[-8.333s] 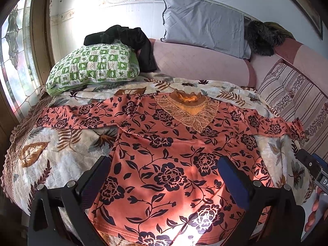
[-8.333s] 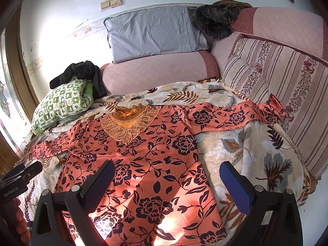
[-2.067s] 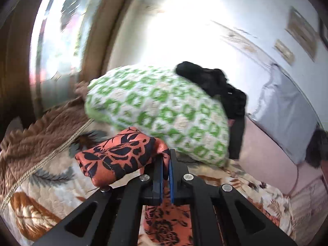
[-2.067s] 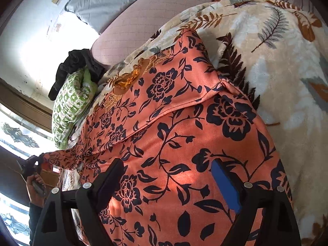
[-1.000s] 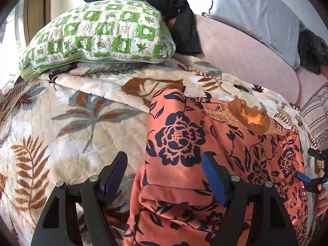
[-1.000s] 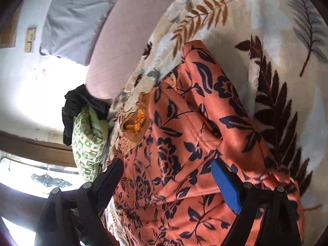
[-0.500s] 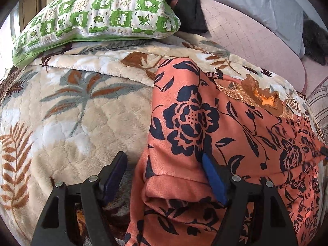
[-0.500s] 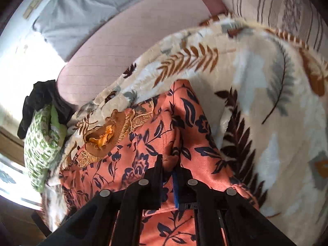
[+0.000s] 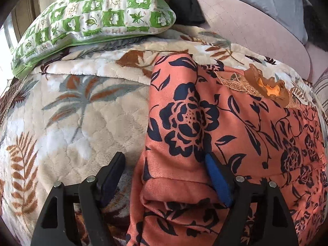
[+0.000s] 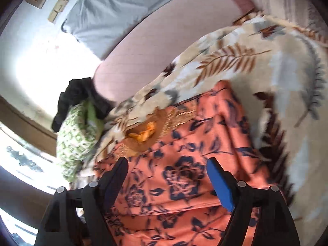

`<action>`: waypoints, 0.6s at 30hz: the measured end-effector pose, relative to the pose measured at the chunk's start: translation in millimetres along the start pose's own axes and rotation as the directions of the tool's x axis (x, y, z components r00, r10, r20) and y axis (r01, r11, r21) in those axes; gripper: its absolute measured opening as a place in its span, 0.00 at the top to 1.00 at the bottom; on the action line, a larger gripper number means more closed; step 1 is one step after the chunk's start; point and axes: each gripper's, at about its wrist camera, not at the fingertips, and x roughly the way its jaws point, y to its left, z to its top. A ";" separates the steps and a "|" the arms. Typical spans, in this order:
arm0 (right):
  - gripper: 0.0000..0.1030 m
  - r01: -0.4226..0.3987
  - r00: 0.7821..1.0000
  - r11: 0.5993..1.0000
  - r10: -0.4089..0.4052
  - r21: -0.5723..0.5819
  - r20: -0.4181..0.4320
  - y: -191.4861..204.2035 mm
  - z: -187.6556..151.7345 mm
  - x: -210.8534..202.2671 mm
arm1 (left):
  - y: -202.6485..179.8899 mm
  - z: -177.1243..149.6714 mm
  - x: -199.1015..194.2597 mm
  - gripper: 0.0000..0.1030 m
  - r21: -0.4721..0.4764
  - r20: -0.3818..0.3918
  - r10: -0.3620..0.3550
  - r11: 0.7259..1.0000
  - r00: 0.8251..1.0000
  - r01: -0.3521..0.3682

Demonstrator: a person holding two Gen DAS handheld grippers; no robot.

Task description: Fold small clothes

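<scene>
Orange floral blouse [image 9: 235,127], printed with dark navy roses and vines, lies on a bed covered by a cream leaf-patterned blanket [image 9: 78,110]. Both sleeves are folded inward over the body, so the garment forms a narrow lengthwise panel; its embroidered orange neckline [image 9: 266,86] points toward a pink bolster [image 9: 246,22] at the head of the bed.

The left hand-held gripper [image 9: 164,176] is open, its jaws spread wide and straddling the left folded edge of the blouse, the blue pad touching or nearly touching the cloth and the dark pad over the blanket. The right hand-held gripper [image 10: 167,176] is also open and holds nothing, hovering above the right folded side; this view is blurred.

A green and white checked pillow [image 9: 92,18] with a black garment [image 9: 184,6] draped behind it sits at the bed's upper left. A grey pillow [image 10: 127,10] leans on the wall.

Risks, as a judgement: the soft, slippery-looking fabric could let a folded sleeve slide back out. A jaw closing here might also catch the plush blanket together with the blouse. An uneven grasp could skew the next fold.

No brand, label or readable writing appears anywhere.
</scene>
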 end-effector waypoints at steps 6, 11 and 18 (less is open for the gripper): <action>0.21 0.055 0.992 0.994 -0.044 0.092 -0.120 -36.4 11.2 49.5 | 6.2 39.9 -31.0 0.21 -0.002 0.169 -0.118 0.993 0.978 0.121; 0.21 -0.027 0.993 0.999 0.024 -0.031 -0.118 -13.1 17.5 48.8 | 12.6 64.9 42.7 0.20 -0.029 -0.041 0.088 0.996 0.995 -0.089; 0.20 0.065 0.991 0.997 -0.068 -0.030 -0.113 -24.4 19.6 50.1 | 12.0 64.3 22.5 0.14 -0.028 0.043 0.054 0.998 0.998 -0.053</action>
